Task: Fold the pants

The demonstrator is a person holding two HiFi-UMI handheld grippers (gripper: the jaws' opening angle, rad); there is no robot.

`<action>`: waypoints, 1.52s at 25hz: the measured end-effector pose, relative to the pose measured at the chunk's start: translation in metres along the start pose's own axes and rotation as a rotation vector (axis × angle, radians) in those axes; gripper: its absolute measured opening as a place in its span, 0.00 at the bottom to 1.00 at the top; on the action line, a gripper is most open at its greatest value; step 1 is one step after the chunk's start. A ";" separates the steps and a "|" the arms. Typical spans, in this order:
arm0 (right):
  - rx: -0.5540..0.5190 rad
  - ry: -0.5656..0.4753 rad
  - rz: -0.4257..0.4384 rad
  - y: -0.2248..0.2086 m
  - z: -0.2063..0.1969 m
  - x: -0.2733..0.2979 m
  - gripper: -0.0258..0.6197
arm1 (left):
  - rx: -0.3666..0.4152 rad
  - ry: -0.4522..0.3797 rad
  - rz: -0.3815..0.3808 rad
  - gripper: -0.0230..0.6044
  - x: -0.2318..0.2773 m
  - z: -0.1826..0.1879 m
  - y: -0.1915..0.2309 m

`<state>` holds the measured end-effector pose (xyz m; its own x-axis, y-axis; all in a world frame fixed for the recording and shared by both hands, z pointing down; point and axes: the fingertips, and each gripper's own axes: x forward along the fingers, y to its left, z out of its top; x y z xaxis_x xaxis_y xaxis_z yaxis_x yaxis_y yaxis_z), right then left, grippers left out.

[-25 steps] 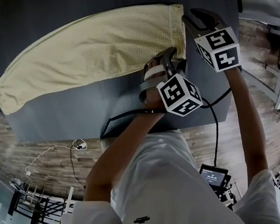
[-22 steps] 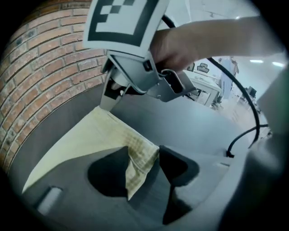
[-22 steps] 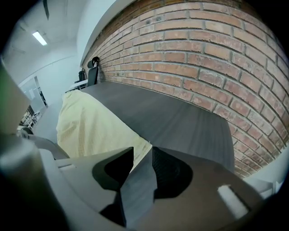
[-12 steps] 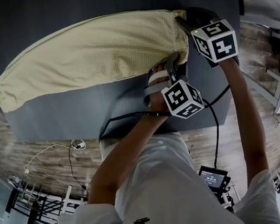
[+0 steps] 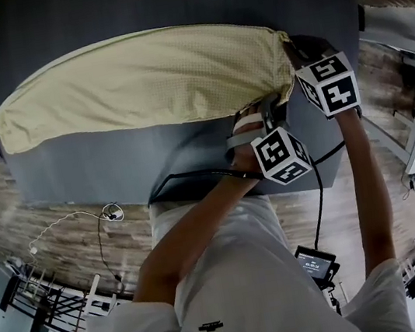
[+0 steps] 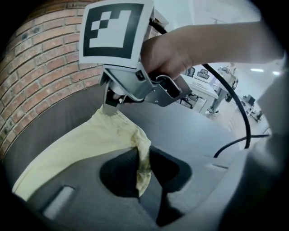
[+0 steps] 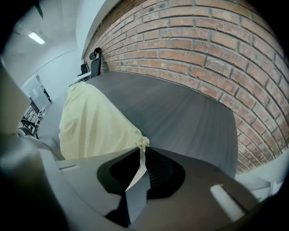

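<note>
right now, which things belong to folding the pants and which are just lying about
Job: pants; left hand-held gripper and right hand-held gripper, jaws of both closing with pants cloth between them; table.
Lying about: white cable and small screen on the floor.

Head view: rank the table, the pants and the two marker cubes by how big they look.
1. dark grey table
2. pale yellow pants
3. black-and-white marker cube on the left gripper and marker cube on the right gripper: alike, so unranked.
Both grippers' jaws are closing on the pants.
</note>
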<state>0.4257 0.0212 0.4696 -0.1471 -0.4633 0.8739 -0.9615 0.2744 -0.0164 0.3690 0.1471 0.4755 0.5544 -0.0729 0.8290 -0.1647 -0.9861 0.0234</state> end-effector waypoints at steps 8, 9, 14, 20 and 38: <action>0.072 0.019 -0.099 -0.010 -0.029 -0.046 0.11 | -0.040 -0.091 -0.063 0.16 -0.019 0.022 -0.039; 0.091 0.011 -0.104 -0.009 -0.028 -0.052 0.11 | -0.054 -0.103 -0.060 0.16 -0.024 0.023 -0.041; 0.148 -0.021 -0.120 0.001 -0.019 -0.073 0.11 | -0.160 -0.172 -0.036 0.16 -0.051 0.026 -0.038; 0.210 -0.073 -0.105 0.023 0.014 -0.086 0.11 | -0.405 -0.281 -0.013 0.16 -0.086 0.020 -0.013; 0.180 -0.022 0.038 0.115 0.094 -0.016 0.13 | -0.881 -0.295 0.098 0.18 -0.118 -0.081 0.086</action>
<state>0.2960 -0.0190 0.4081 -0.1874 -0.4741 0.8603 -0.9808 0.1381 -0.1376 0.2229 0.0832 0.4252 0.6702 -0.3037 0.6772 -0.7139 -0.5133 0.4763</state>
